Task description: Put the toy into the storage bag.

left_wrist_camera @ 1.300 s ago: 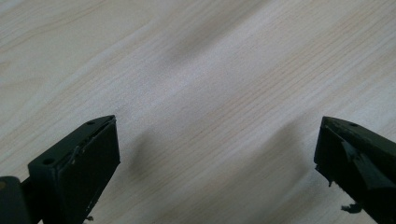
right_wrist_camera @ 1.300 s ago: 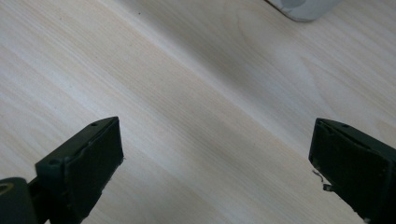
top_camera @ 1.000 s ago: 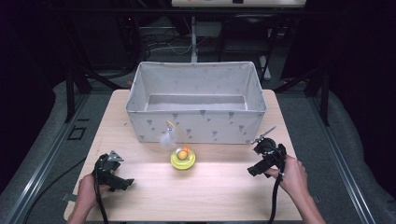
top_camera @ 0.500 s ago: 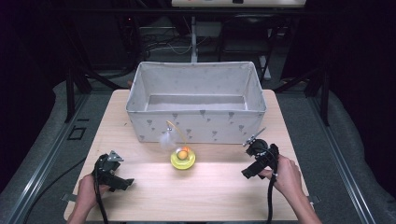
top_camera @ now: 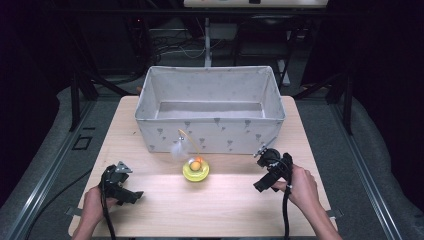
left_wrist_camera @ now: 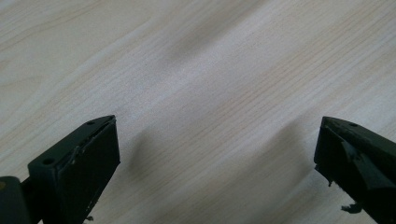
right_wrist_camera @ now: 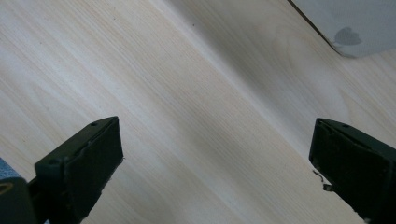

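The right tongs [top_camera: 264,184] have slid closer to the yellow toy [top_camera: 195,170], jaws apart like the left tongs [top_camera: 131,196], maybe to grab it.

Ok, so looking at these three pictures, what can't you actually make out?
- Yellow toy, high view: too small to tell what the orange piece on it or the white tuft on its curved wire is.
- Fabric bin, high view: the near wall hides the front strip of its floor.
- Fabric bin, right gripper view: cut off by the top edge, just a corner.
- Person, high view: forearms cut off by the bottom edge.
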Available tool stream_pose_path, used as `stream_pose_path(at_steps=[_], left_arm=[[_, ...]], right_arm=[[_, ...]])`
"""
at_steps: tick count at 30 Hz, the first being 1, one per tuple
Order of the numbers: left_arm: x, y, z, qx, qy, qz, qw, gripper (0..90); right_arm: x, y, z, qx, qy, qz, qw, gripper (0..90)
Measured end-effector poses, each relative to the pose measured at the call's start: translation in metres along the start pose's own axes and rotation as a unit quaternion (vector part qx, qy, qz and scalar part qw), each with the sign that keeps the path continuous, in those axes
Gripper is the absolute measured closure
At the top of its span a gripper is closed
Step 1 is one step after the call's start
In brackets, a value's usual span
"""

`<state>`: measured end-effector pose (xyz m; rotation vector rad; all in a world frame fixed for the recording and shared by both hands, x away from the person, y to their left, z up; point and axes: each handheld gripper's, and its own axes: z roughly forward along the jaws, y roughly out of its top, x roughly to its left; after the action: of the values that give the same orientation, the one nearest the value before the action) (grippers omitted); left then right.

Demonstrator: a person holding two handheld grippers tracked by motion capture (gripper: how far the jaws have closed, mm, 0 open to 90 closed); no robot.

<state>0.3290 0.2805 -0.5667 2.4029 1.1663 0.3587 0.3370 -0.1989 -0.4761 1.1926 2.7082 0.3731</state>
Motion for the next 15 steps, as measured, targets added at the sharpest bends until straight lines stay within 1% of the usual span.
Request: stream_pose_path(at_steps=[1, 2, 3, 4, 8, 9, 10, 11, 12, 15], left_arm=[[0.000, 0.000, 0.000, 0.000, 0.001, 0.000, 1.0000, 0.3], [0.000, 0.000, 0.000, 0.000, 0.000, 0.001, 1.0000, 0.3], [-0.001, 0.000, -0.001, 0.000, 0.001, 0.000, 1.0000, 0.3], [0.000, 0.000, -0.001, 0.000, 0.002, 0.002, 1.0000, 0.3], [0.000, -0.001, -0.001, 0.002, 0.003, -0.001, 1.0000, 0.2], [0.000, -0.001, -0.001, 0.002, 0.003, -0.001, 1.0000, 0.3], [0.000, -0.001, -0.001, 0.002, 0.003, 0.000, 1.0000, 0.3], [0.000, -0.001, -0.001, 0.002, 0.003, 0.000, 1.0000, 0.3], [0.000, -0.001, -0.002, -0.001, 0.005, -0.001, 1.0000, 0.3], [0.000, -0.001, -0.002, -0.002, 0.005, -0.002, 1.0000, 0.3]], right_arm=[[0.000, 0.002, -0.001, 0.009, -0.002, -0.009, 0.9999, 2.2], [0.001, 0.004, -0.001, 0.010, 0.000, -0.011, 0.9999, 2.2], [0.003, 0.006, -0.001, 0.005, 0.003, -0.011, 0.9999, 2.2], [0.005, 0.008, -0.002, 0.008, 0.000, -0.016, 0.9998, 2.3], [0.016, 0.020, -0.005, 0.011, 0.005, -0.035, 0.9993, 2.4], [0.016, 0.020, -0.005, 0.011, 0.005, -0.035, 0.9993, 2.4], [0.020, 0.025, -0.004, 0.010, 0.008, -0.041, 0.9991, 2.4], [0.020, 0.025, -0.004, 0.010, 0.008, -0.041, 0.9991, 2.4], [0.025, 0.029, -0.002, 0.014, 0.011, -0.050, 0.9986, 2.3], [0.029, 0.037, -0.004, 0.015, 0.013, -0.062, 0.9979, 2.1]])
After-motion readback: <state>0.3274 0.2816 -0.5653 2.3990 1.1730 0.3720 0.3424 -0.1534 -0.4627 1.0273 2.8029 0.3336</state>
